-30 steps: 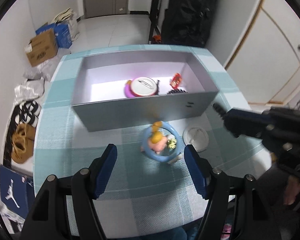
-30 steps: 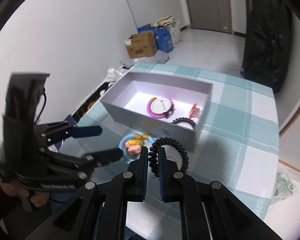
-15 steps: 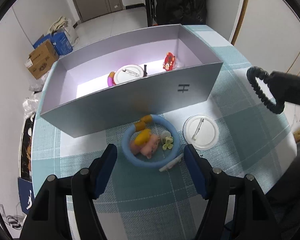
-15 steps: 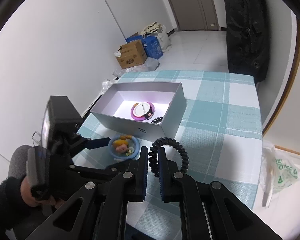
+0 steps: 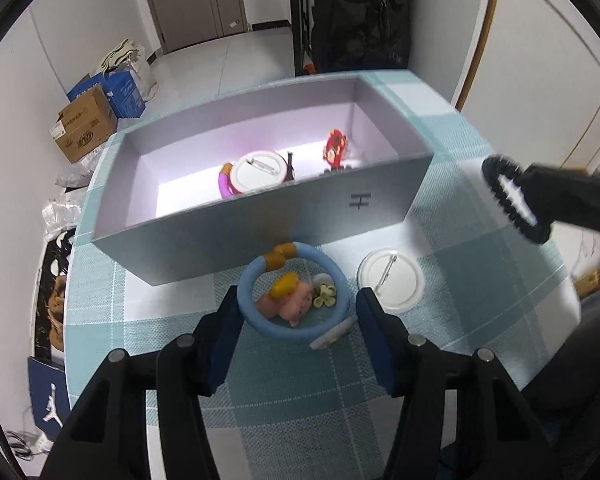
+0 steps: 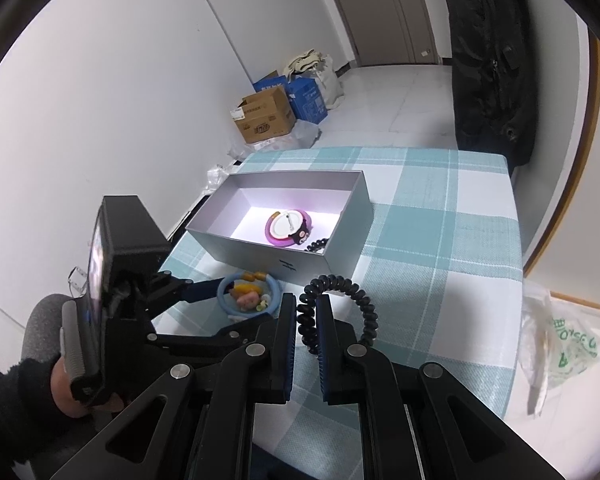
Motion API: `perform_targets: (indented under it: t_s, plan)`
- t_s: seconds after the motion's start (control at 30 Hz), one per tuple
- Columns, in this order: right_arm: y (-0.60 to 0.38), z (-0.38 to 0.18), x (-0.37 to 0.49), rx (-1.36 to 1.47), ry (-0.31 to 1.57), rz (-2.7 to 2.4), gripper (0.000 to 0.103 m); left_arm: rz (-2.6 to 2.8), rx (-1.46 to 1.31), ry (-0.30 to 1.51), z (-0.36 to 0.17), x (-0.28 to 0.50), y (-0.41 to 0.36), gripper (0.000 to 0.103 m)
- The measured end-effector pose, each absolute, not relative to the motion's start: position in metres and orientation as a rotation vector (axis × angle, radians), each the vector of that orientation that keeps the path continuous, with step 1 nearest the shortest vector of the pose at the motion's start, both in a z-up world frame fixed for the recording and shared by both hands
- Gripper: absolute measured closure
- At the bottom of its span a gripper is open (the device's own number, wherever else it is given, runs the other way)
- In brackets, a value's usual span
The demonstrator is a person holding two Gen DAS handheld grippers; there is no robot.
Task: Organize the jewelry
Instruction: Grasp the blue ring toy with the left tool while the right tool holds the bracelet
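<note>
My right gripper (image 6: 307,312) is shut on a black coiled hair tie (image 6: 356,300) and holds it above the table, right of the box; the tie also shows in the left wrist view (image 5: 512,210). My left gripper (image 5: 296,316) is open, its fingers on either side of a blue ring (image 5: 292,292) with small pink and yellow charms inside. The ring lies on the table in front of a grey open box (image 5: 236,232). A white pin badge (image 5: 390,280) lies right of the ring. The box holds a badge on a purple ring (image 5: 256,174) and a red charm (image 5: 336,146).
The table has a teal checked cloth (image 6: 440,216). Cardboard boxes (image 6: 266,116) and bags stand on the floor by the wall. A plastic bag (image 6: 560,352) hangs off the table's right side. A black bag (image 5: 360,12) stands behind the table.
My left gripper has moved forward and lower, so the blue ring now lies between its fingers. My right gripper has pulled back and up from the box, still holding the hair tie.
</note>
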State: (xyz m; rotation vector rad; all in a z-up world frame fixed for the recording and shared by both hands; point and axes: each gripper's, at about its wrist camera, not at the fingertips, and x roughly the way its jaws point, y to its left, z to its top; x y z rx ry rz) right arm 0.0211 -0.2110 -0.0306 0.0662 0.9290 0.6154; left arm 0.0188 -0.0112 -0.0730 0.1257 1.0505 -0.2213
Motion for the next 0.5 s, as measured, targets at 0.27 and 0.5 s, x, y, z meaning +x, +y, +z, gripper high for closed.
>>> perform_targets:
  t_s: [0.27, 0.5]
  plan:
    - [-0.205, -0.028, 0.024, 0.075, 0.922, 0.622, 0.094, -0.244, 0.029, 1.015, -0.056, 0.022, -0.005, 0.085]
    - [-0.194, -0.032, 0.031, 0.069, 0.938, 0.628, 0.094, -0.28, -0.032, 1.013, -0.054, 0.027, 0.003, 0.091]
